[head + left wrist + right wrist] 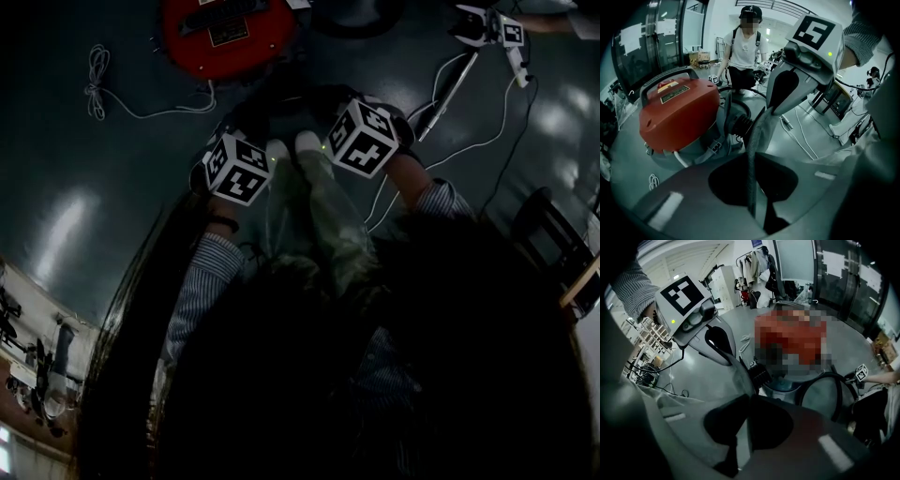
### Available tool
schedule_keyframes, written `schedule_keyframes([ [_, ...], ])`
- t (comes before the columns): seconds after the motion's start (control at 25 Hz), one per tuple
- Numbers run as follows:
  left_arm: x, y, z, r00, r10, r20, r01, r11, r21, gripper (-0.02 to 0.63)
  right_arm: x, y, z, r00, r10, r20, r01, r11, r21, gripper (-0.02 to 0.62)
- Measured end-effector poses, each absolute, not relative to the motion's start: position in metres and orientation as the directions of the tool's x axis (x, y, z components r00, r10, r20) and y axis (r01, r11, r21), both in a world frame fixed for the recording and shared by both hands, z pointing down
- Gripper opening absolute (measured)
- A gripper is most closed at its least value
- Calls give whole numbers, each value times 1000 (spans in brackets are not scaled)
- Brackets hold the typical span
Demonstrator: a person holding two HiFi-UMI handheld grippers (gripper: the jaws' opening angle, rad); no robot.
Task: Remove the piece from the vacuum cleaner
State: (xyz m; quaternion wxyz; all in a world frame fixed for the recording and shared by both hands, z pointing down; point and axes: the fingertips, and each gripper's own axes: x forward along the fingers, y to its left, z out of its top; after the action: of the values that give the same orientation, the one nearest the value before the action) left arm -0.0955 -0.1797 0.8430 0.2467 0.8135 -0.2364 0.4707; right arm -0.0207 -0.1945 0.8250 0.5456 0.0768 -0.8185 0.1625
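Observation:
The red vacuum cleaner (228, 33) stands on the floor just ahead of both grippers, and its red lid with a black handle (677, 110) fills the left of the left gripper view. A grey cloth piece (759, 136) hangs stretched between the two grippers. My left gripper (757, 206) is shut on its lower edge. My right gripper (771, 110) pinches the same cloth (740, 376) from the other side, jaws closed on it (743, 446). In the head view the left gripper (246, 161) and right gripper (356, 141) sit side by side, their jaws hidden under the marker cubes.
A ribbed black hose socket (740, 124) juts from the vacuum's body, and a black hose (836, 390) loops on the floor to its right. A person (745, 51) stands behind the vacuum. White cables (98, 84), another gripper (497, 33) and a chair (553, 234) lie around.

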Motion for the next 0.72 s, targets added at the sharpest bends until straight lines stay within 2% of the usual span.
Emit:
schedule_keyframes([
  [0.44,-89,-154,820,491,-138,860,-617,-752,232,31,-14,-167,800,-405,64,912,-326,922,-209,23],
  [0.72,-77,-134,748,568,-122,814,-616,-719,322,31,-3,-146,728,-442,65,895,-370,895,-248,23],
])
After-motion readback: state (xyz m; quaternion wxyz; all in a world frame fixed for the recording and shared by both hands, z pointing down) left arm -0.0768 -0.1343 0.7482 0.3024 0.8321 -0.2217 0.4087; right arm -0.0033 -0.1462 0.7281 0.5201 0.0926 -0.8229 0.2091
